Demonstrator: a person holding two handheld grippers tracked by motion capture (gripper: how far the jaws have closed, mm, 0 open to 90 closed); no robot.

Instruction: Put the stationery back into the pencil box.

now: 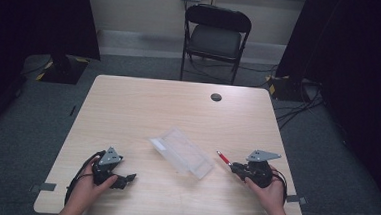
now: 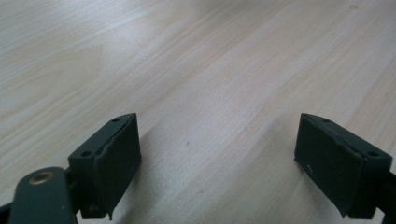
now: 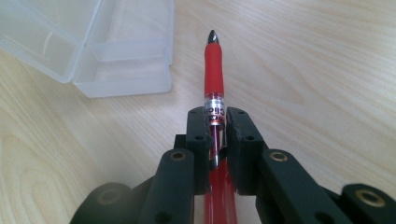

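Note:
A red pen (image 3: 214,70) with a rubber grip and a dark tip sticks out ahead of my right gripper (image 3: 216,122), which is shut on its clear barrel. In the high view the red pen (image 1: 223,157) points up and left from the right gripper (image 1: 236,167), just right of a clear plastic box (image 1: 181,152) lying open in the middle of the table. The same clear box (image 3: 88,42) lies to the upper left of the pen tip. My left gripper (image 1: 130,178) rests at the front left, and its jaws (image 2: 217,163) stand wide open over bare wood.
The light wood table (image 1: 143,109) has a dark cable hole (image 1: 216,97) near its far edge. A black folding chair (image 1: 215,36) stands behind the table. Dark curtains and stand bases flank the floor on both sides.

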